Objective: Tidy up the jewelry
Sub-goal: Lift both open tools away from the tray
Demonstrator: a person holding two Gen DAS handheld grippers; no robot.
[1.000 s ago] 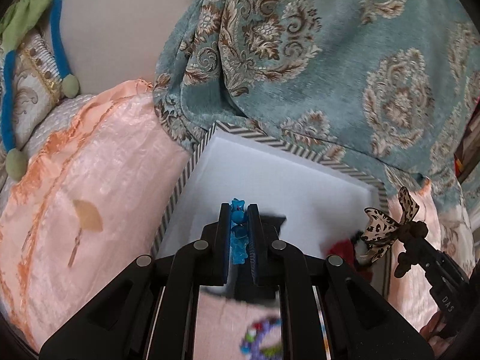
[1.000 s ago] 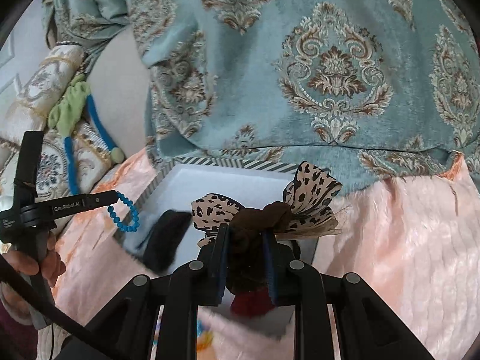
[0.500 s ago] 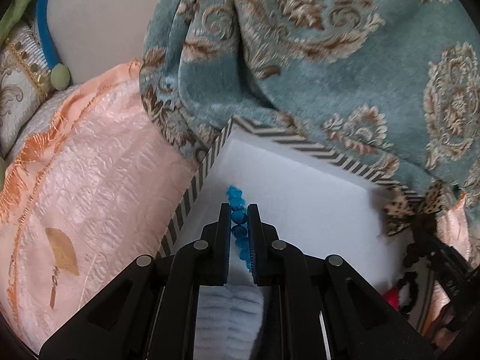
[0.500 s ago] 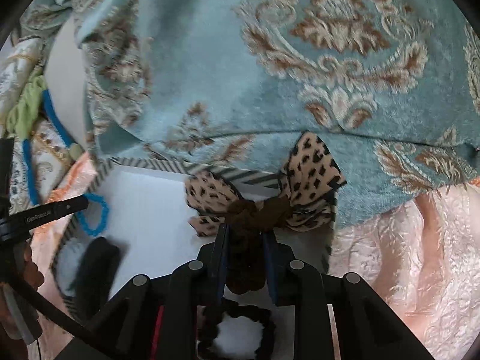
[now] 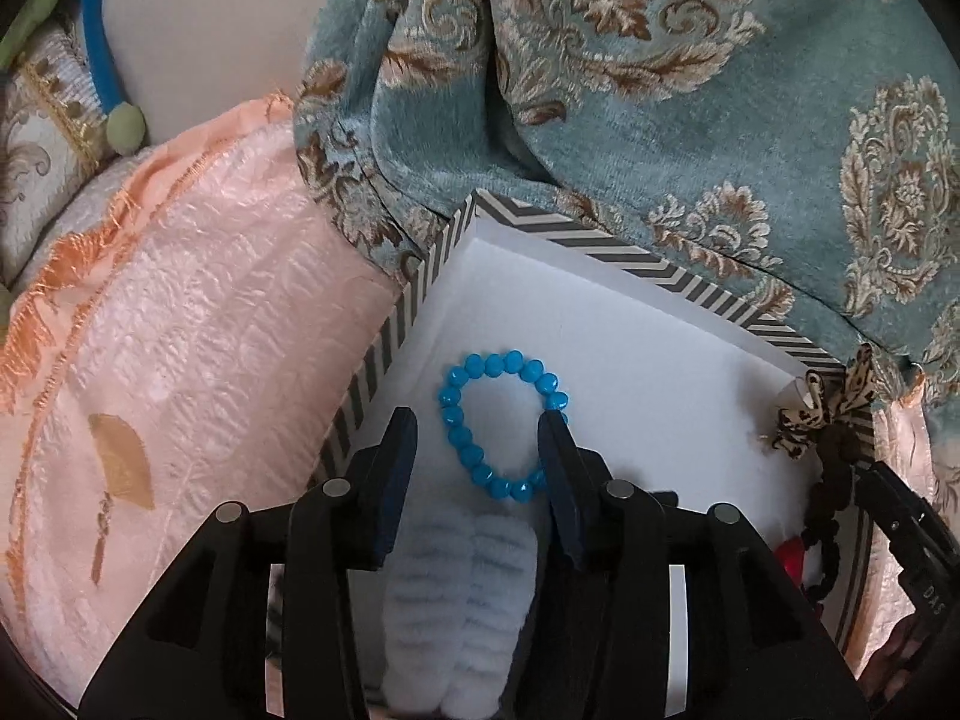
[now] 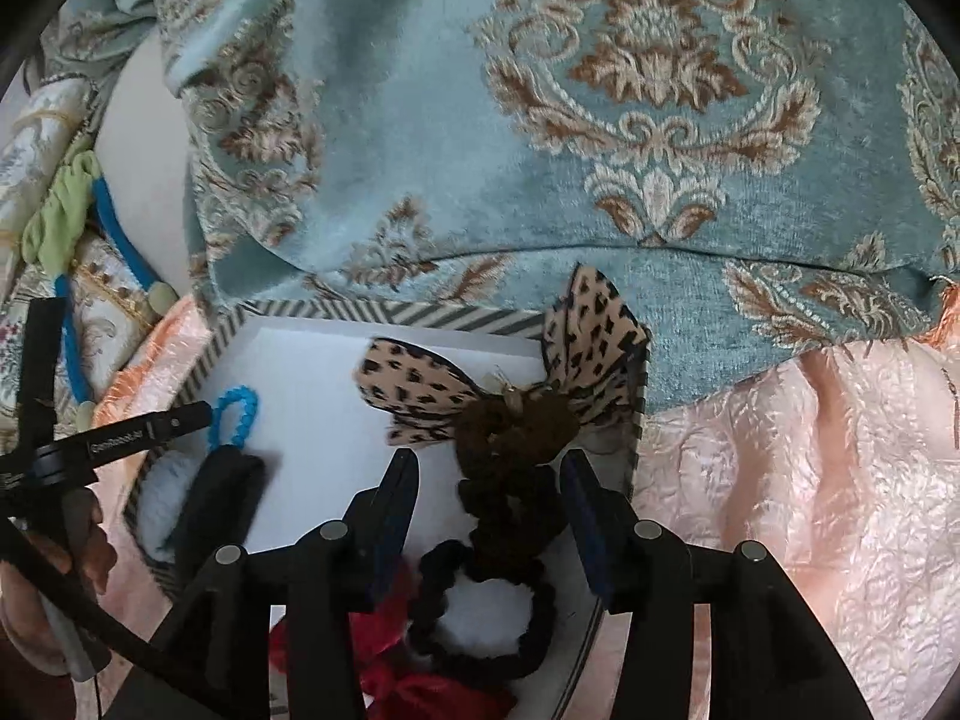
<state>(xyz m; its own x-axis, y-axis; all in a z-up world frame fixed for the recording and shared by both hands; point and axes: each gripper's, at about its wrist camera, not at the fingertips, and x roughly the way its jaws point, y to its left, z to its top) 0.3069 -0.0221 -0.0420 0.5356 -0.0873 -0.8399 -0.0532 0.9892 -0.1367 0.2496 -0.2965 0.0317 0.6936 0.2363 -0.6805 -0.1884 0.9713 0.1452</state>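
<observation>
Far left, a peach-pink quilted satin bedspread w/ orange fringe lies under everything. On it sits a shallow white box w/ grey-and-white chevron rim, its far side against a teal velvet blanket w/ tan damask pattern.

Left tool hovers over the box's left part, jaws opening, pads apart. The blue faceted-bead bracelet lies flat on the white floor between them; its right side is at the right pad, but whether they touch can't be told. Just below it sits a pale-blue fluffy scrunchie.

Right wrist view: a black scrunchie and a red fabric piece lie lower in the box.

Right tool is over the box's right corner, jaws opening too. The brown scrunchie w/ leopard-print bow sits between the pads, not squeezed, bow ears reaching over the rim.
</observation>
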